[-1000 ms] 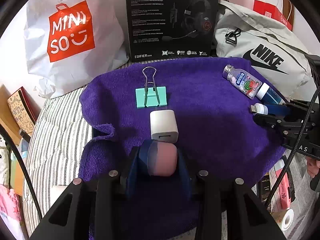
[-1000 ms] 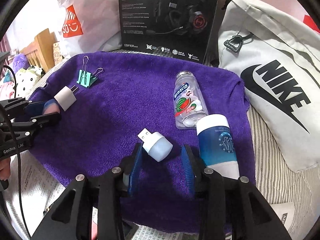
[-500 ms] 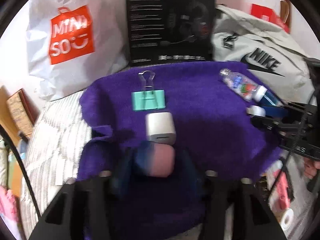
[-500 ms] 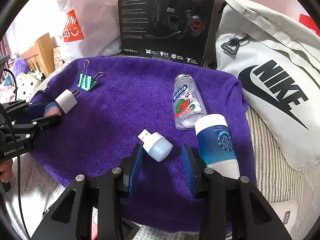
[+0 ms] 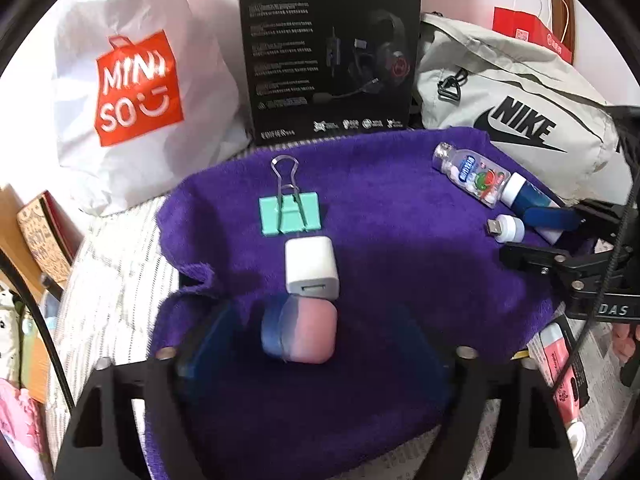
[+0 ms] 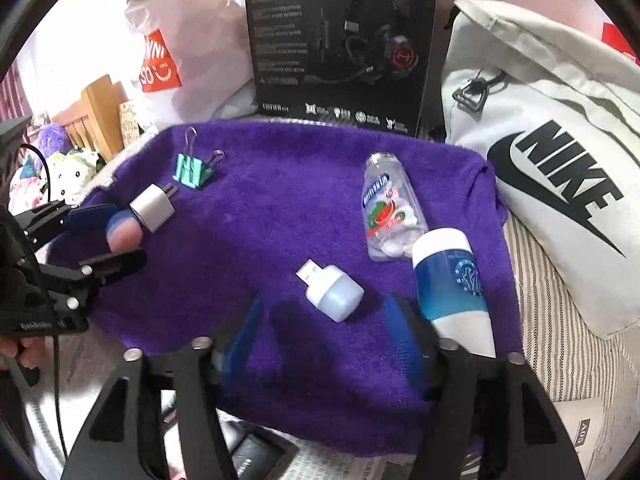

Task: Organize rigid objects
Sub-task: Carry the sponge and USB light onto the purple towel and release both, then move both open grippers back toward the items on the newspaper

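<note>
Six small rigid objects lie on the purple towel (image 5: 392, 216) in front of me; nearest my left gripper (image 5: 316, 344) is the pink and blue eraser (image 5: 300, 330), which sits loose between its blue pads, touching neither; those jaws have just been opening and now stand spread wide; just beyond the eraser, touching its far edge, lies the white charger cube (image 5: 311, 266), and further off the mint binder clip (image 5: 290, 214) with its wire handles pointing away from me. On the right side of the towel my right gripper (image 6: 324, 320) frames the little white USB light (image 6: 332, 290); its jaws have just been opening too, and the pads stand apart on either side with the light free between them, plug end pointing far and left; beside its right pad lies the blue and white tube (image 6: 450, 284), whose white cap touches the clear candy bottle (image 6: 386, 208) lying further off on its side. From the right wrist view I see the left gripper at the towel's left edge with the eraser and charger at its tips. Behind the towel stands a black headset box (image 5: 328, 52); a white Miniso bag (image 5: 136, 88) is to its left and a grey Nike bag (image 6: 552, 168) to its right; striped bedding (image 5: 108, 280) shows under the towel.
</note>
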